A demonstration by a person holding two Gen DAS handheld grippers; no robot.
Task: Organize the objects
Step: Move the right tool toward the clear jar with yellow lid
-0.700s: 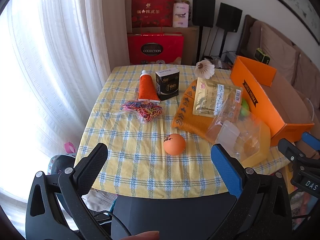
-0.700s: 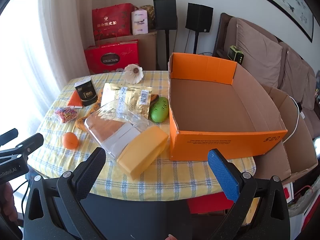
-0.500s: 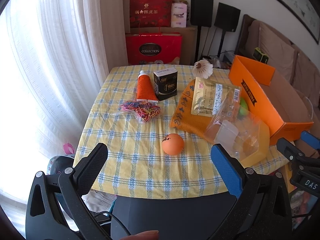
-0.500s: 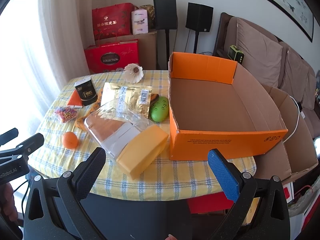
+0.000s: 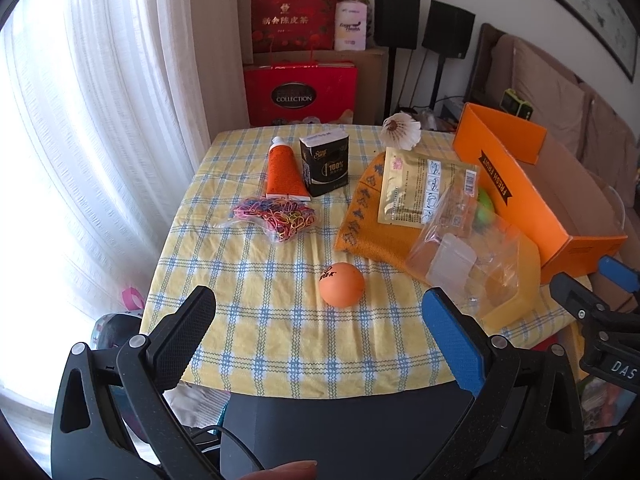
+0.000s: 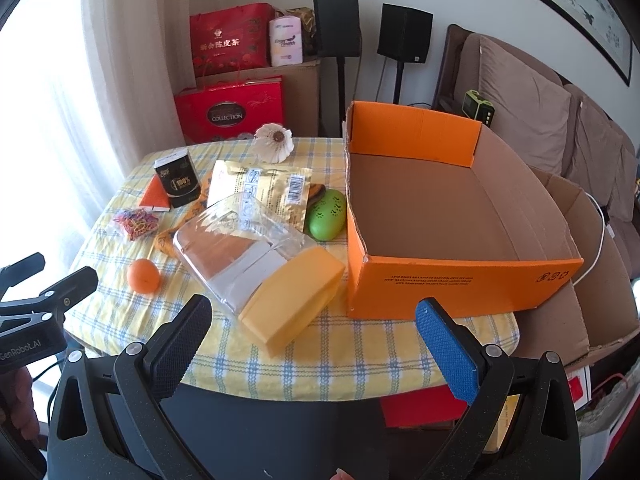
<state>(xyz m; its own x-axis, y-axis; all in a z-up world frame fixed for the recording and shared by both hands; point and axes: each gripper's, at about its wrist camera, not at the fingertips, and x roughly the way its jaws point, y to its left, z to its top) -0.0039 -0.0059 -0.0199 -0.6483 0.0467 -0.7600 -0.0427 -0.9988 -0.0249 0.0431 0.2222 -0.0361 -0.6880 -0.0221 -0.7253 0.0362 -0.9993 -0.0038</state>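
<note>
An open orange cardboard box (image 6: 460,280) stands empty on the right of the checked table (image 5: 280,332). Left of it lie an orange ball (image 5: 341,284), a clear-lidded yellow container (image 6: 292,300), a gold foil packet (image 5: 424,188), a green case (image 6: 326,216), a bag of coloured rubber bands (image 5: 276,216), an orange tube (image 5: 282,172), a black tissue pack (image 5: 326,166) and a shuttlecock (image 5: 400,132). My left gripper (image 5: 320,324) is open and empty, just short of the ball. My right gripper (image 6: 312,330) is open and empty at the table's near edge, before the container and box.
Red gift boxes (image 5: 300,92) and two black speakers (image 5: 448,36) stand behind the table. A white curtain (image 5: 100,120) hangs on the left. A brown sofa (image 6: 540,112) runs along the right, with a flattened cardboard box (image 6: 580,312) beside the table.
The left gripper has drifted slightly to the right, so the table's objects sit a little further left in its view. The right gripper has barely moved. Both stay open.
</note>
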